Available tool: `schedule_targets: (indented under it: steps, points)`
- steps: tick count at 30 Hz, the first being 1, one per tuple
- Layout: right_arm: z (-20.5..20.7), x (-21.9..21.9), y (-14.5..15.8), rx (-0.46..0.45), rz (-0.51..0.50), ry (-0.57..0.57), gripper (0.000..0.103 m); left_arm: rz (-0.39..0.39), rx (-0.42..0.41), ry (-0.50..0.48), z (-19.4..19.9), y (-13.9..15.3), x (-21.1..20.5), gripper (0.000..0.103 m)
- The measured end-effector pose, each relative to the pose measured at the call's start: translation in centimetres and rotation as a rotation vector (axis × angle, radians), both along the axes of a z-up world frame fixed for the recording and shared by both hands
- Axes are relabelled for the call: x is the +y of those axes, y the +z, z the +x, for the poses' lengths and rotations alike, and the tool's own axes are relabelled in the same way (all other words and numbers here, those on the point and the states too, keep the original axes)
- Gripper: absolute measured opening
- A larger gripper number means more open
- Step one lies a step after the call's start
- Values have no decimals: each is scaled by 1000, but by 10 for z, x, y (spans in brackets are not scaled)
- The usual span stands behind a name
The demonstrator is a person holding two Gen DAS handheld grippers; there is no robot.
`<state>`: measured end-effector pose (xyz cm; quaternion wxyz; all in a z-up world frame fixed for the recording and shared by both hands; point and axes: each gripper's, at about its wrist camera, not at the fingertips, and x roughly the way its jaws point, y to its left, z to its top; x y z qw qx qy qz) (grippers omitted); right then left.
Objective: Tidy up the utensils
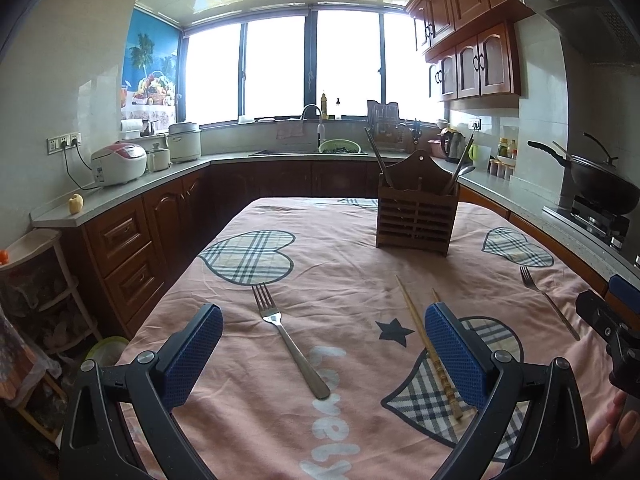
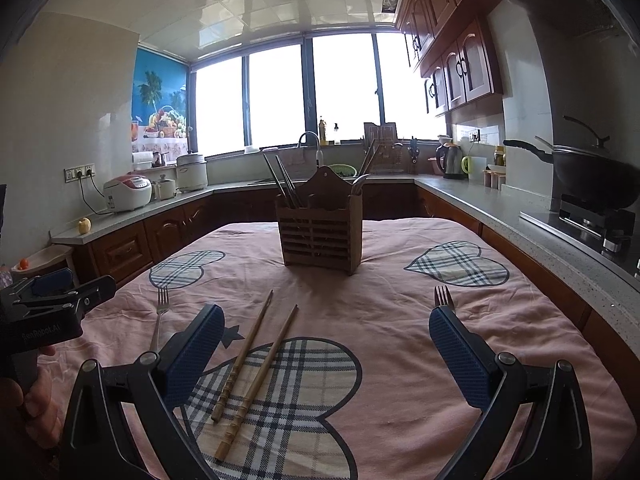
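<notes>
Table under pink heart-print cloth (image 2: 400, 380) carries everything. Wooden utensil holder (image 2: 320, 232) stands upright toward the far edge, roughly mid-width; several handles already stick out of it, chopstick-like on its left side, a spoon on its right.

Loose items lie toward the near edge. Pair of wooden chopsticks (image 2: 256, 364) near the middle, tips pointing at the holder, slightly splayed. One fork (image 1: 290, 344) toward the left edge, tines away. Second fork (image 2: 443, 298) toward the right edge, its handle hidden behind a finger in the right view.

Step in hand, as judged: first pick, nothing lifted yet. Best done by lowering straight over a handle, closing across its narrow width, then tipping it upright over a free compartment. Chopsticks look easier taken together.

Left gripper (image 1: 324, 344): spread wide, empty, clear of the cloth, left fork between its fingers. Right gripper (image 2: 326, 344): spread wide, empty, chopsticks just inside its left finger.
</notes>
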<state>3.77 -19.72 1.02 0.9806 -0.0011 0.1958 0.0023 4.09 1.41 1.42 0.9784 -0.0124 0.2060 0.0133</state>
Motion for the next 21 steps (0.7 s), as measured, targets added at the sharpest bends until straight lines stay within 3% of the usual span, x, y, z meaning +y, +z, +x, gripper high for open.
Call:
schedule_targets:
  steps: [21]
  points:
    - [-2, 4, 4, -16, -8, 13, 103, -4, -2, 0, -5, 2, 1, 102]
